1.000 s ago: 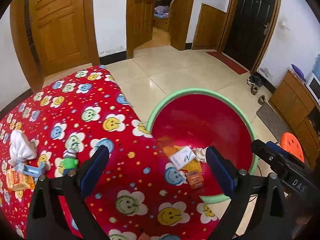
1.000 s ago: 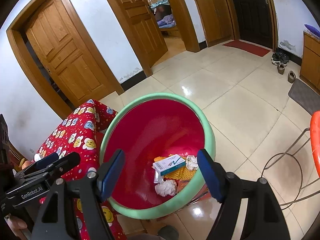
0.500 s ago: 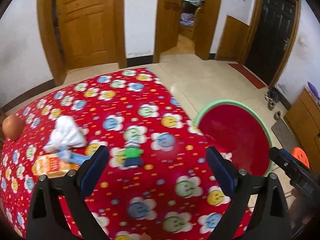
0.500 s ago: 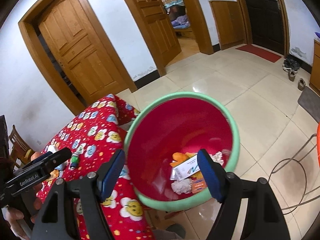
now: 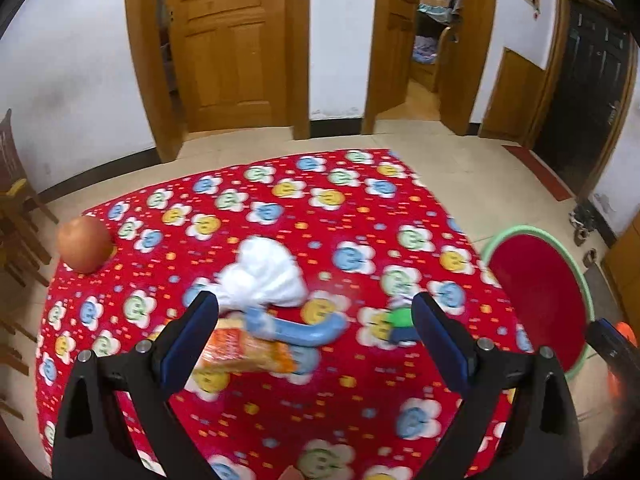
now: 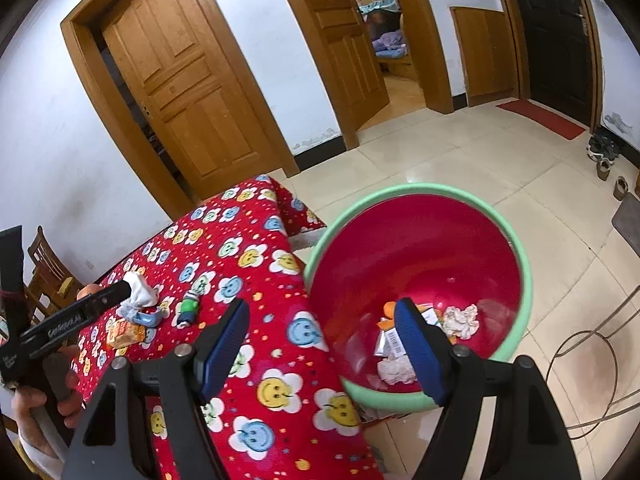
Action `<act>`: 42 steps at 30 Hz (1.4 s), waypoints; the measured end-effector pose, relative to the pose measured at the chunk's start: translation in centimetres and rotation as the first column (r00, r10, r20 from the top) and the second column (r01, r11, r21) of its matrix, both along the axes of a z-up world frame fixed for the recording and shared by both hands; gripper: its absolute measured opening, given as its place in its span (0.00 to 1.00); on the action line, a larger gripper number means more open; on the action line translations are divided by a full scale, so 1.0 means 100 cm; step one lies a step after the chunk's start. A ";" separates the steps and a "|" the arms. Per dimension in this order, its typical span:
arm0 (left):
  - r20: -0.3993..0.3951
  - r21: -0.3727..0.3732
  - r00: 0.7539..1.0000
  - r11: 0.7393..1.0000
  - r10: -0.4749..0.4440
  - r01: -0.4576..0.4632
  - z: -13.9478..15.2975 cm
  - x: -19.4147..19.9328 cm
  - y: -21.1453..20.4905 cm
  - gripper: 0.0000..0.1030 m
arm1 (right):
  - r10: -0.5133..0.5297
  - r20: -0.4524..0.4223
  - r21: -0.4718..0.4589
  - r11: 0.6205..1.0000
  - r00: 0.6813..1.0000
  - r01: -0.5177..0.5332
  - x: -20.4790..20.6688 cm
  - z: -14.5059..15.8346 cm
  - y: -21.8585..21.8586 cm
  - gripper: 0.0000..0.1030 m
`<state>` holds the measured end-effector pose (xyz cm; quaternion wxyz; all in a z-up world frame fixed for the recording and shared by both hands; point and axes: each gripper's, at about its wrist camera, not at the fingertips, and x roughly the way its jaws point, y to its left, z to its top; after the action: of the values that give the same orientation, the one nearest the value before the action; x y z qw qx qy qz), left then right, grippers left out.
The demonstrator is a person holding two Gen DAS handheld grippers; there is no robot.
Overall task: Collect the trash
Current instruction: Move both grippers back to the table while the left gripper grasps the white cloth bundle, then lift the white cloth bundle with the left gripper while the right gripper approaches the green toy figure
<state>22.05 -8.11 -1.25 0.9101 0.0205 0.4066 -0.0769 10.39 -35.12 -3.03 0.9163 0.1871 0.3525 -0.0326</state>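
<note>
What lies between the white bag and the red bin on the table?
A small green toy stands between the white bag and the red bin; otherwise only red tablecloth. The right wrist view shows it best.

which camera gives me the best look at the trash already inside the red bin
The right wrist view. It looks down into the red bin, showing crumpled tissues and packaging at the bottom. The left wrist view shows only the bin's rim and inner wall, no contents.

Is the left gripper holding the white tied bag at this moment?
No, the left gripper is open and empty, and the white tied bag lies on the red tablecloth beyond its fingertips.
</note>
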 end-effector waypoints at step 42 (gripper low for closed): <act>-0.058 -0.162 0.977 0.964 0.204 -0.211 -0.020 0.012 0.131 0.30 | 0.191 -0.091 -0.048 0.979 0.977 -0.196 0.069 -0.020 0.123 0.73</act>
<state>23.22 4.95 -3.23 0.9032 -0.1002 0.4171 -0.0152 17.32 -22.85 -5.06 0.9041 0.1243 0.4070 0.0390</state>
